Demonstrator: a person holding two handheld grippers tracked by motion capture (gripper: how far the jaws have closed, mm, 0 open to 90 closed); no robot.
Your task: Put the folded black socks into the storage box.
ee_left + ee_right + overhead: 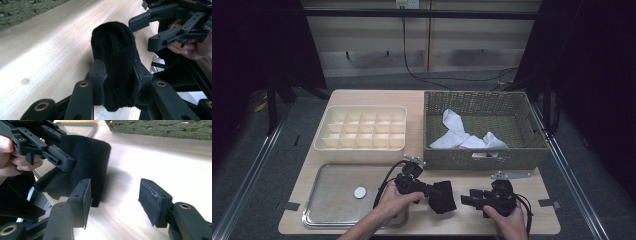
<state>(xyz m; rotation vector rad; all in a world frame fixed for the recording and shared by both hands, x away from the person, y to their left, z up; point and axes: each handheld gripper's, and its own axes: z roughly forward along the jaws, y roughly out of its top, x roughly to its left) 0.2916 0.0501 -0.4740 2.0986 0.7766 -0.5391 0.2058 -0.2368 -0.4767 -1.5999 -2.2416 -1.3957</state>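
A folded black sock (pixel 444 197) hangs just above the wooden table (pixel 472 222), near its front edge. My left gripper (pixel 438 193) is shut on it, and in the left gripper view both pads press into the black sock (pixel 113 45) on either side of the left gripper (pixel 119 72). Just right of it my right gripper (pixel 465 200) points left at the sock. In the right gripper view the right gripper (pixel 115 200) stands open with bare table between its pads. The black sock (pixel 87 155) lies just beyond its left pad.
A green woven basket (pixel 532 150) at the back right holds white cloths (pixel 457 132). A cream compartment tray (pixel 362 148) stands at the back left. A metal tray (pixel 327 220) at the front left carries a small white disc (pixel 360 192).
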